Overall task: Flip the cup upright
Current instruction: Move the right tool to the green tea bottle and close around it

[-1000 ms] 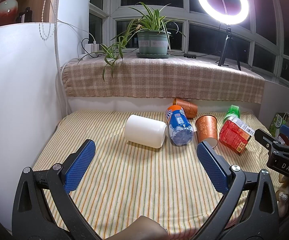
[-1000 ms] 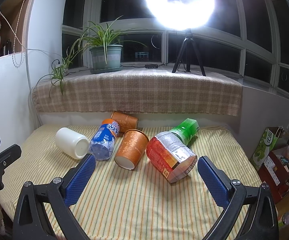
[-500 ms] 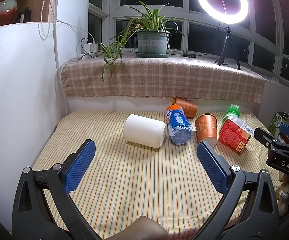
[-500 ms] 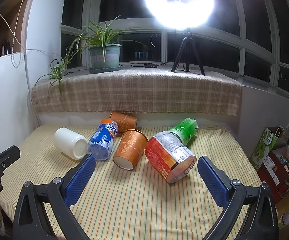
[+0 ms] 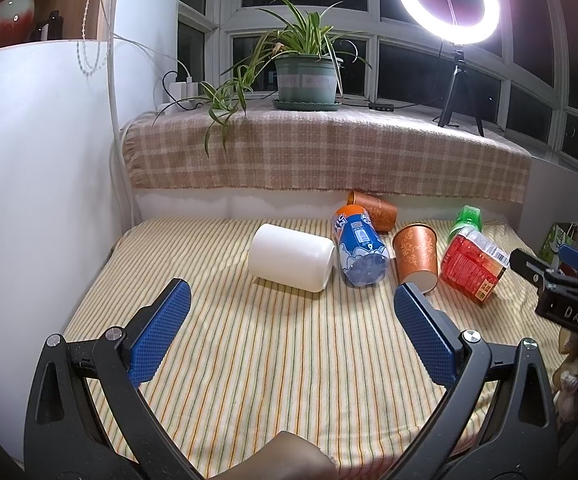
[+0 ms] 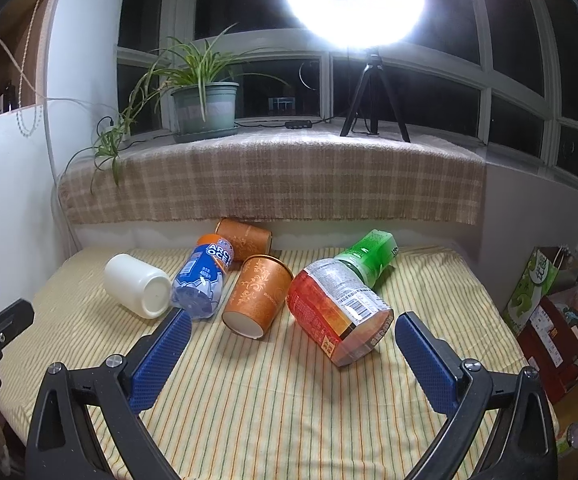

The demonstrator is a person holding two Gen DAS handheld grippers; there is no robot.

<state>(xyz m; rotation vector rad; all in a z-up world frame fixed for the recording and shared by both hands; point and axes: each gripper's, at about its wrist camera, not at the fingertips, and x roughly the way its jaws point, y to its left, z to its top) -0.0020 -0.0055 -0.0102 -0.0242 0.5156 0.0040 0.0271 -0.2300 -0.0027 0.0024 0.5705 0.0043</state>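
A white cup (image 5: 291, 257) (image 6: 137, 285) lies on its side on the striped cloth. An orange patterned cup (image 5: 416, 256) (image 6: 257, 295) lies tipped over, base toward me; a second orange cup (image 5: 373, 210) (image 6: 244, 238) lies behind it by the wall. My left gripper (image 5: 292, 330) is open and empty, short of the white cup. The right gripper (image 6: 293, 354) is open and empty too, just in front of the orange cup; it also shows at the right edge of the left wrist view as the right gripper (image 5: 565, 280).
A blue-labelled bottle (image 6: 205, 280), a red-labelled container (image 6: 339, 314) and a green container (image 6: 369, 254) lie among the cups. A plaid-covered sill (image 6: 273, 180) carries a potted plant (image 6: 205, 108) and a ring light tripod (image 6: 371, 100). Bags and boxes (image 6: 549, 300) stand at the right.
Both grippers have edged slightly forward toward the objects. Nothing on the cloth has moved, and both stay open.
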